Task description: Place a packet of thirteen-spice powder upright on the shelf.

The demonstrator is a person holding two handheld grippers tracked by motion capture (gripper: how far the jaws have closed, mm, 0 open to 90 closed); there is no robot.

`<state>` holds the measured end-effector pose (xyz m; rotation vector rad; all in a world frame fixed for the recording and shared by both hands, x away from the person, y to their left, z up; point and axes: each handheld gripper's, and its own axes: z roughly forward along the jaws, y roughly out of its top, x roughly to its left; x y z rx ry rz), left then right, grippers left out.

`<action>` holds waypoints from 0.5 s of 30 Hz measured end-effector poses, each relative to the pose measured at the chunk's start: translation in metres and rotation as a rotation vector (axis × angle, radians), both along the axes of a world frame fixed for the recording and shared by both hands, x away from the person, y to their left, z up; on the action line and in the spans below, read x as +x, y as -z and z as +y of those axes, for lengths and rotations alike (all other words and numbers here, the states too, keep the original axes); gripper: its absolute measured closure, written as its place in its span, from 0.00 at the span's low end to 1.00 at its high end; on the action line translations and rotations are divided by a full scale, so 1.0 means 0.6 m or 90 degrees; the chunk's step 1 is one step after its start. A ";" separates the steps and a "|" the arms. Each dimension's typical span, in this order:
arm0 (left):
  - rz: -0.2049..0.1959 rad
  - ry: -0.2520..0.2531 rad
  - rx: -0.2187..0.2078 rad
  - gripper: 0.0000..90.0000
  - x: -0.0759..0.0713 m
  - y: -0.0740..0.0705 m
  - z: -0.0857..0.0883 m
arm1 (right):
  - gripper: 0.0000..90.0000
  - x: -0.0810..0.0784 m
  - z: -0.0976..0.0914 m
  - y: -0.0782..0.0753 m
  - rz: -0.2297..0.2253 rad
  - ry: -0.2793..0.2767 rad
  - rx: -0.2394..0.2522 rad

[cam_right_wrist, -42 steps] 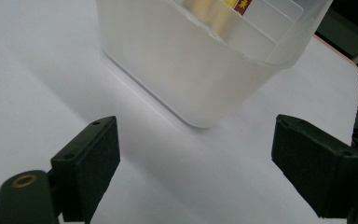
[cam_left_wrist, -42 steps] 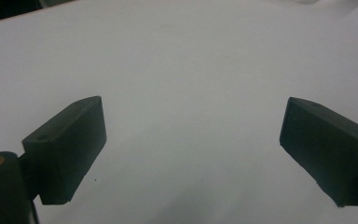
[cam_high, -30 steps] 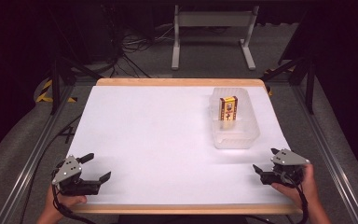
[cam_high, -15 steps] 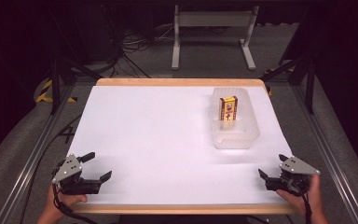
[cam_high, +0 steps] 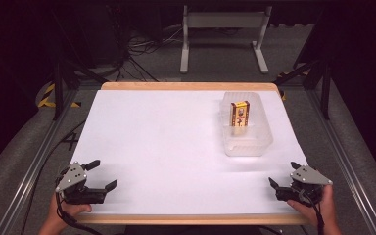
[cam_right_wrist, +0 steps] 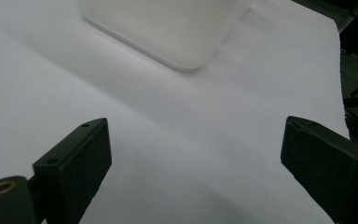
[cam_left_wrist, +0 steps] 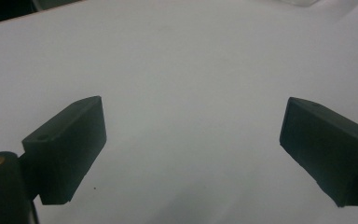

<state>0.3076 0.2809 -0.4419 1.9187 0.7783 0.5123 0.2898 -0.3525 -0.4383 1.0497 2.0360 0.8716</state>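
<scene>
A clear plastic container (cam_high: pixel 247 139) stands on the white table (cam_high: pixel 166 137) at the right, and a small yellow and brown box (cam_high: pixel 239 113) stands upright inside it. My left gripper (cam_high: pixel 102 175) rests near the front left corner, open and holding nothing. Near the front right corner my right gripper (cam_high: pixel 285 173) is open and holds nothing. In the left gripper view the jaws spread wide over bare white surface (cam_left_wrist: pixel 191 93). In the right gripper view the container's near corner (cam_right_wrist: pixel 168 32) lies ahead, beyond the jaws.
A wooden rim (cam_high: pixel 186 86) borders the table's far edge. Metal rails (cam_high: pixel 29 166) run along both sides. On the dark floor behind are cables (cam_high: pixel 142 46) and a grey stand (cam_high: pixel 223 29).
My right gripper has drawn back toward the front right corner, farther from the container. The left gripper has stayed where it was.
</scene>
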 end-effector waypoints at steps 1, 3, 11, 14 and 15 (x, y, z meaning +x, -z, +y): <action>0.000 0.000 0.000 0.09 0.000 0.000 0.000 | 0.10 0.000 0.000 0.000 0.000 0.000 0.000; -0.001 0.001 0.000 0.09 -0.001 -0.001 0.000 | 0.10 -0.001 0.001 -0.001 -0.001 0.001 0.001; -0.002 0.002 -0.001 0.09 -0.001 -0.001 0.001 | 0.10 -0.001 0.005 0.000 -0.002 -0.002 -0.002; -0.002 0.000 -0.001 0.09 0.000 -0.001 0.002 | 0.10 -0.001 0.006 0.001 -0.002 -0.004 -0.001; -0.002 0.000 -0.001 0.09 0.000 -0.001 0.002 | 0.10 -0.001 0.006 0.001 -0.002 -0.003 -0.003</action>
